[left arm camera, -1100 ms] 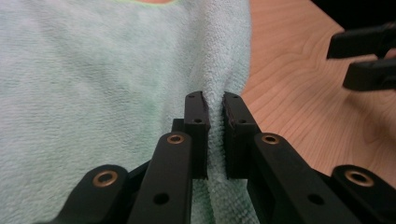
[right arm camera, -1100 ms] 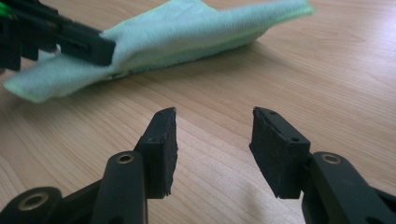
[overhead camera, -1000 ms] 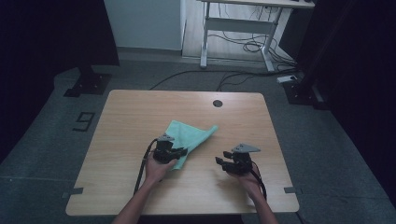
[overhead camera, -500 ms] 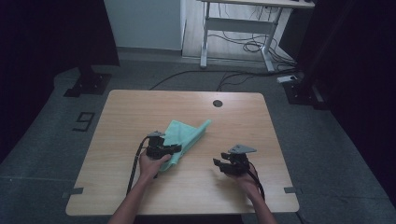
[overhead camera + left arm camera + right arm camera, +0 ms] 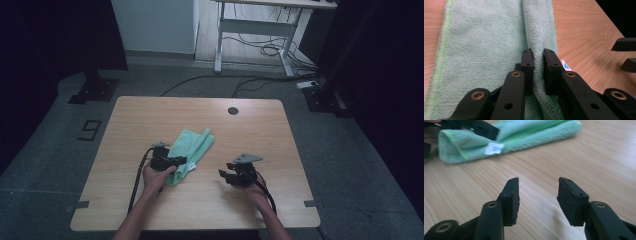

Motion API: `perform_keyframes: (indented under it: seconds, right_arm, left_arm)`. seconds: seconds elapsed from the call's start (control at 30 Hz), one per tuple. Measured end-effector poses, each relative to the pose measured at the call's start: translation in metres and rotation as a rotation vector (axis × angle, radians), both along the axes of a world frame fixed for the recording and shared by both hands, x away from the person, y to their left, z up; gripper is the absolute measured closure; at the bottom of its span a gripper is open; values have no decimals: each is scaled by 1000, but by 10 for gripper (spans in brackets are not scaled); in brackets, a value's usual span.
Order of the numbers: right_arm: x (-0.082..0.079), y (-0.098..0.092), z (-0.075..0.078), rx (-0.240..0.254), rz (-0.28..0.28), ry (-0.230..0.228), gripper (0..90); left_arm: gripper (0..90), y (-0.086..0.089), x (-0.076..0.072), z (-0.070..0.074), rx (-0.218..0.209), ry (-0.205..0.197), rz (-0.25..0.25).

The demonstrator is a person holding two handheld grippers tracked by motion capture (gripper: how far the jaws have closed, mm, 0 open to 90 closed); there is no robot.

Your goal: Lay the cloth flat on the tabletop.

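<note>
Near table's (image 5: 260, 120) front edge, left gripper (image 5: 538, 65) pinching green cloth (image 5: 486, 45) fold

Folded towel (image 5: 192, 148) lies on the table (image 5: 260, 130) — left gripper (image 5: 179, 161) at its near end, right gripper (image 5: 226, 175) well apart to the right

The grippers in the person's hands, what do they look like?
Both are black. The left gripper has two flat dark pads on bars with brass-coloured rivets, and a black cable trailing back. The right gripper looks the same, with a grey three-cornered plate on top. The forearms are bare, no sleeves.
</note>
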State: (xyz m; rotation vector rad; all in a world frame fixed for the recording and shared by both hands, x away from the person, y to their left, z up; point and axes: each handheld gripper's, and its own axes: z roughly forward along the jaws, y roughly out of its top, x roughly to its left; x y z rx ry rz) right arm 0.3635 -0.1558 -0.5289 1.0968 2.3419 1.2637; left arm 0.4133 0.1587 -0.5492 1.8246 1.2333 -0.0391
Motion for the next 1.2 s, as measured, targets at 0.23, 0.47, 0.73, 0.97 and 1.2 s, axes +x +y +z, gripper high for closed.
perform_keyframes:
  seconds: [0.23,0.47,0.73,0.97,1.2]
  right_arm:
    - [11,45,-4,21,83,14,547]
    - [4,77,-10,37,176,14,553]
    - [2,102,-11,15,216,-1,543]
    - [1,122,-20,-49,222,-22,526]
    - [2,131,-22,-107,185,-46,670]
  left_arm:
    - [787,2,1,-5,-15,13,8]
    - [792,1,1,-6,-7,5,13]
    - [796,0,1,-6,-12,10,20]
    - [795,0,1,-6,-9,12,22]
    - [793,0,1,-6,-11,10,25]
